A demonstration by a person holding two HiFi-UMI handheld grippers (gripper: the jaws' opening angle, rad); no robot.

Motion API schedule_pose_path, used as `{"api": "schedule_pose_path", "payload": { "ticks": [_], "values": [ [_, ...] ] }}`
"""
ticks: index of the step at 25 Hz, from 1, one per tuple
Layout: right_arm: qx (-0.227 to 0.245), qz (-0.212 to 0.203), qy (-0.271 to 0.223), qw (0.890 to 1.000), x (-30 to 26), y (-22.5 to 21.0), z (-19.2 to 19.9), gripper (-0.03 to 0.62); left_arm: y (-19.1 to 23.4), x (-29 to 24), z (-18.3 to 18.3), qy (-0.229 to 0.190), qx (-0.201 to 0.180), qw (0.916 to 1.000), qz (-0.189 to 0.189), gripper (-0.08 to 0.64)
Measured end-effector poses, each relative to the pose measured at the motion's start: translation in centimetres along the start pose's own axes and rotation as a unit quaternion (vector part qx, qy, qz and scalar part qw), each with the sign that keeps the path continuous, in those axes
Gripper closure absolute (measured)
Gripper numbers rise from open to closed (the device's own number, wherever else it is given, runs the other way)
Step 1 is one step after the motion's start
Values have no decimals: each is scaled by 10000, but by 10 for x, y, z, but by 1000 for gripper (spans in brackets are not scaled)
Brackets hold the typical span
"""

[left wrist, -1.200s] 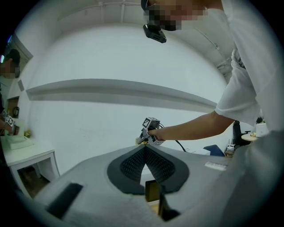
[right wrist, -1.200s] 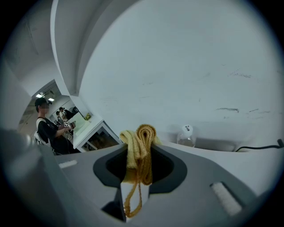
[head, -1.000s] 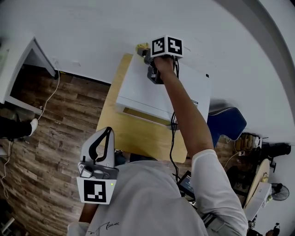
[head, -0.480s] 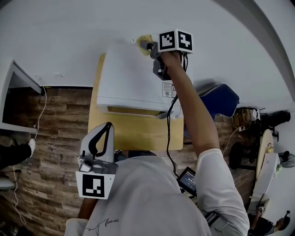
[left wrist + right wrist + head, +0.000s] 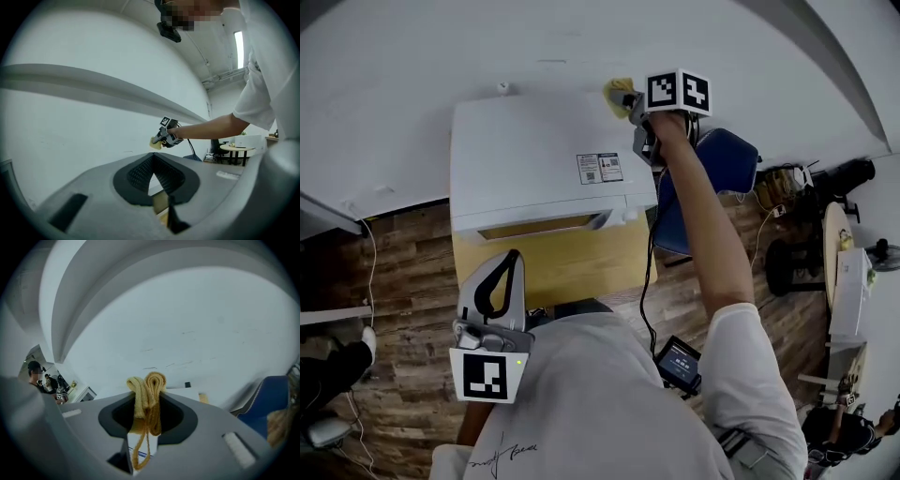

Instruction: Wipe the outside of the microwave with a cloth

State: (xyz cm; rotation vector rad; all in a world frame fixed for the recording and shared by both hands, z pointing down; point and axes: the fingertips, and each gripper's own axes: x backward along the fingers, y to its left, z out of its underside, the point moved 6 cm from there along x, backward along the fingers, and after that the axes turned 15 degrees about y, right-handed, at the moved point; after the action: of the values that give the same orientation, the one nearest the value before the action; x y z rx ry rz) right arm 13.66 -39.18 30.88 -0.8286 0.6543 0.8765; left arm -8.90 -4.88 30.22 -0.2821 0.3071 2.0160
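The white microwave (image 5: 534, 164) stands on a wooden table (image 5: 572, 267) against the wall. My right gripper (image 5: 628, 98) is shut on a folded yellow cloth (image 5: 617, 91) at the back right corner of the microwave's top. In the right gripper view the cloth (image 5: 150, 385) bulges up between the jaws of the right gripper (image 5: 147, 397), with the microwave's white top (image 5: 177, 391) just behind. My left gripper (image 5: 516, 256) hangs shut near my body, in front of the table, holding nothing. The left gripper view looks past the left gripper (image 5: 153, 158) to the right gripper (image 5: 165, 137) and the cloth (image 5: 155, 142).
A blue chair (image 5: 727, 164) stands right of the microwave, under my right arm. A round table (image 5: 839, 234) and clutter are at the far right. A cable (image 5: 367, 272) runs over the wooden floor on the left. The white wall is directly behind the microwave.
My right gripper has carried the cloth rightward along the back of the microwave's top to its right corner. The head view has swung, and the left gripper has stayed by my body.
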Motion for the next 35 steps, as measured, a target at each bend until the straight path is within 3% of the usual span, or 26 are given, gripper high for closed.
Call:
{"api": "schedule_pose_path", "payload": {
  "ticks": [7,14,27,35],
  "values": [
    [-326,573,63,9978,18,-60,22,479,-10,-19,-1,92,17,9996,272,569],
    [-417,912,269,9946,4,-83,33,479,-8,-29,-1,40,127,9995,285,569],
    [-208,1072,377,9933,-18,-67,36,478,-3,-20,10,140,239,9994,205,569],
    [-118,919,455,9947,-27,-50,34,477,-1,-7,14,156,238,9995,116,569]
  ]
}}
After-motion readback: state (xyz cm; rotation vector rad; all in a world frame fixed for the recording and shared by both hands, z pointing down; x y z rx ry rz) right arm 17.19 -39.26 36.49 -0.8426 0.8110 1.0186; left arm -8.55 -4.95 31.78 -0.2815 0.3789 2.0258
